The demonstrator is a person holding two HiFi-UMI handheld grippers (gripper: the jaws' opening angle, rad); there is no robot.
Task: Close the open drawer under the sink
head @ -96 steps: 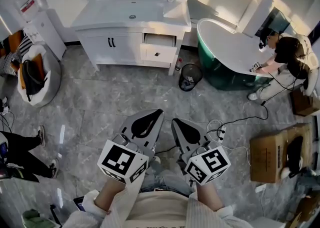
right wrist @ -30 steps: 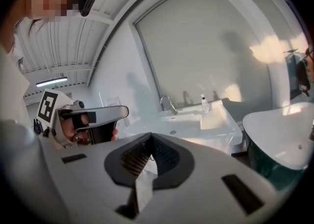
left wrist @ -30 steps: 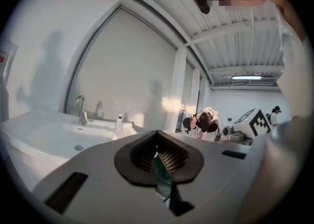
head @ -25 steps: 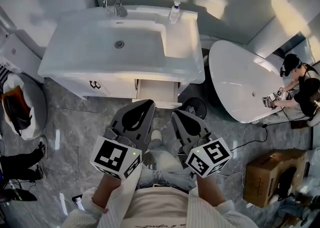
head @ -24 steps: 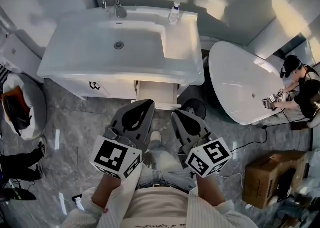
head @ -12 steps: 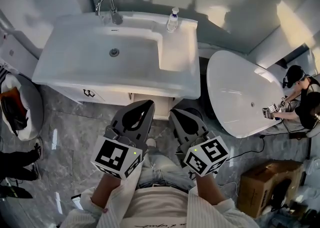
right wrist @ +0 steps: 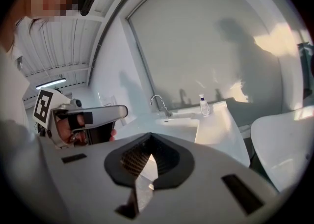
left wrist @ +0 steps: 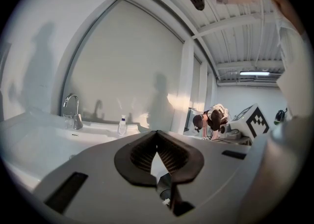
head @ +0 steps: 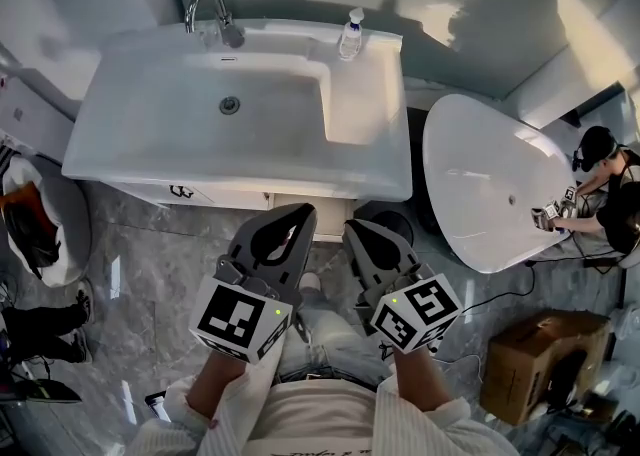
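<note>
Bathroom set, built inside a larger hall. White vanity sink with chrome faucet and pump bottle; freestanding bathtub alongside; grey marble-tile floor. Cardboard box on floor. Ribbed industrial ceiling with strip light.

Grey hand-held grippers with black-and-white marker cubes; cream ribbed sleeves.

The sink occupies the upper left of the frame. The faucet stands on its rear edge, the bottle at its rear right. The bathtub lies right of it, the cardboard box at lower right.
</note>
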